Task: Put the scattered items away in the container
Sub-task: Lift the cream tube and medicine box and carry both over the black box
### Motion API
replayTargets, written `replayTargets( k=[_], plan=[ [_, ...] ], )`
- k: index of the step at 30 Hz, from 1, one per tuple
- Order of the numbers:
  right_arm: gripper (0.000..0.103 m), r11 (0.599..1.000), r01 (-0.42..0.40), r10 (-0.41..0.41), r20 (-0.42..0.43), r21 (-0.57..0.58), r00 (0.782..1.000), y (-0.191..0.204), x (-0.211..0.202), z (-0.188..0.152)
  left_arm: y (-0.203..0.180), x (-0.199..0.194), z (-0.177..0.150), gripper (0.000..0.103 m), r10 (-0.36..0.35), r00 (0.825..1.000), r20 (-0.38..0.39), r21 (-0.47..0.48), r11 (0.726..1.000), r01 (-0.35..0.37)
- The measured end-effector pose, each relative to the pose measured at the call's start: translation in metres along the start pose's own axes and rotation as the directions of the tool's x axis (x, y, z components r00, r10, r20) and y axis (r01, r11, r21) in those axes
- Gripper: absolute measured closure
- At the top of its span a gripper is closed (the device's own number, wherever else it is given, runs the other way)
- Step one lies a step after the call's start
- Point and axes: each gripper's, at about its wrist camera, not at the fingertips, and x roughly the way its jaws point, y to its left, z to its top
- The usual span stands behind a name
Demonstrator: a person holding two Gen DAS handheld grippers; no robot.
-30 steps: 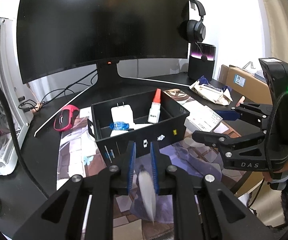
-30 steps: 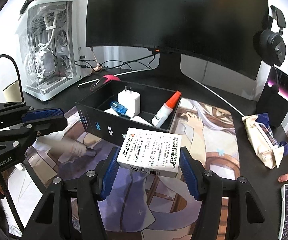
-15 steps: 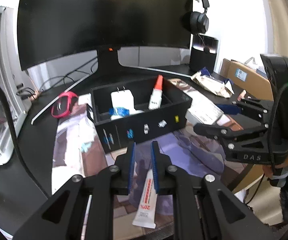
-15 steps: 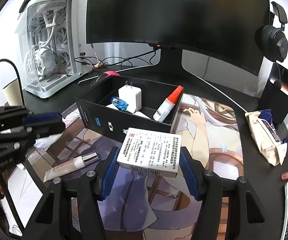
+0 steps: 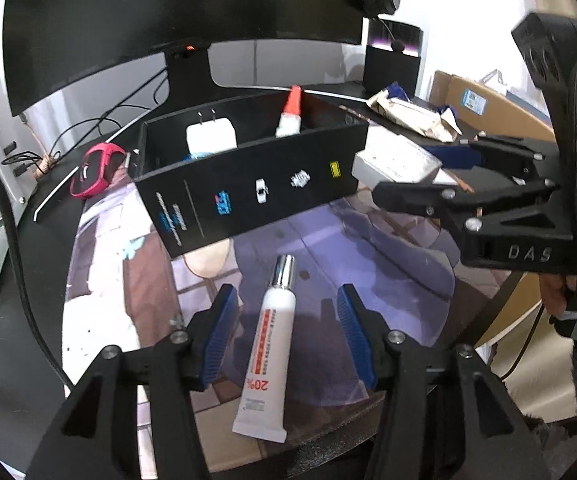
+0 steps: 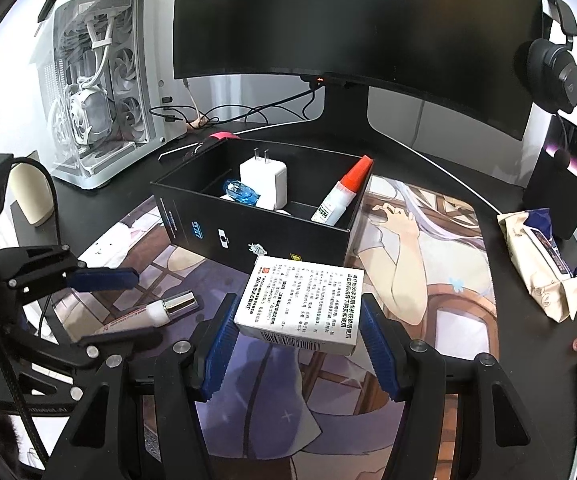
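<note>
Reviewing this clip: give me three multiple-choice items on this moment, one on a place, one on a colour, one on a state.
1. Where does the white cream tube with the silver cap lie?
A. in the black box
B. on the printed desk mat
C. on the phone

2. What colour is the glue bottle's cap?
A. green
B. yellow
C. orange-red

3. What does the right gripper hold?
A. the white printed carton
B. nothing
C. the white charger

Key: 1 B, it rests on the mat between the left gripper's opening jaws; 2 C, visible in the black box; 3 A, pads press its sides.
</note>
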Motion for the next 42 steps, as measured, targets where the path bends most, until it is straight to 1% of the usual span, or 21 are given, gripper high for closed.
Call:
replayTargets(
  k=[3, 5, 6, 7, 8, 9, 10, 12, 17, 26, 42],
  plan=[
    [0.044, 1.000, -0.001, 0.001, -0.004, 0.002, 1.000, 0.000, 0.002, -0.001, -0.003, 0.007, -0.004, 0.050, 0.012, 1.000, -0.017, 0.015, 1.000, -0.012],
    [0.044, 1.000, -0.002, 0.002, -0.006, 0.003, 1.000, -0.001, 0.003, -0.001, -0.004, 0.010, -0.006, 0.052, 0.002, 1.000, -0.022, 0.014, 1.000, -0.002],
    [0.044, 1.000, -0.003, 0.003, -0.007, 0.003, 1.000, -0.001, 0.003, -0.001, -0.004, 0.011, -0.007, 0.056, 0.005, 1.000, -0.022, 0.015, 1.000, -0.005],
    [0.044, 1.000, -0.003, 0.003, -0.008, 0.003, 1.000, 0.000, 0.003, -0.001, -0.004, 0.012, -0.008, 0.070, 0.013, 1.000, -0.021, 0.015, 1.000, -0.012],
    [0.044, 1.000, -0.003, 0.003, -0.009, 0.001, 1.000, 0.000, 0.003, -0.001, -0.004, 0.012, -0.009, 0.074, 0.013, 1.000, -0.018, 0.009, 1.000, -0.013],
    [0.044, 1.000, -0.004, 0.004, -0.009, 0.000, 1.000, 0.000, 0.003, -0.001, -0.003, 0.011, -0.010, 0.084, -0.004, 1.000, -0.013, -0.004, 1.000, 0.004],
    [0.044, 1.000, -0.004, 0.004, -0.008, -0.001, 1.000, 0.000, 0.003, -0.001, -0.002, 0.011, -0.011, 0.086, -0.014, 1.000, -0.007, -0.014, 1.000, 0.014],
    [0.044, 1.000, -0.004, 0.004, -0.008, 0.000, 1.000, 0.000, 0.003, -0.002, -0.004, 0.011, -0.012, 0.087, -0.004, 1.000, 0.005, -0.013, 1.000, 0.004],
    [0.044, 1.000, -0.006, 0.006, -0.008, -0.004, 1.000, 0.001, 0.002, -0.002, -0.002, 0.009, -0.010, 0.087, 0.007, 1.000, 0.008, -0.016, 1.000, -0.006],
    [0.044, 1.000, -0.006, 0.006, 0.000, -0.012, 1.000, 0.003, -0.001, 0.000, 0.005, -0.005, 0.002, 0.087, 0.022, 0.999, 0.045, -0.022, 1.000, -0.021],
    [0.044, 0.999, -0.008, 0.010, 0.040, -0.033, 0.999, 0.004, -0.011, 0.015, 0.017, -0.032, 0.039, 0.087, 0.037, 0.990, 0.133, -0.009, 0.999, -0.036]
  ],
)
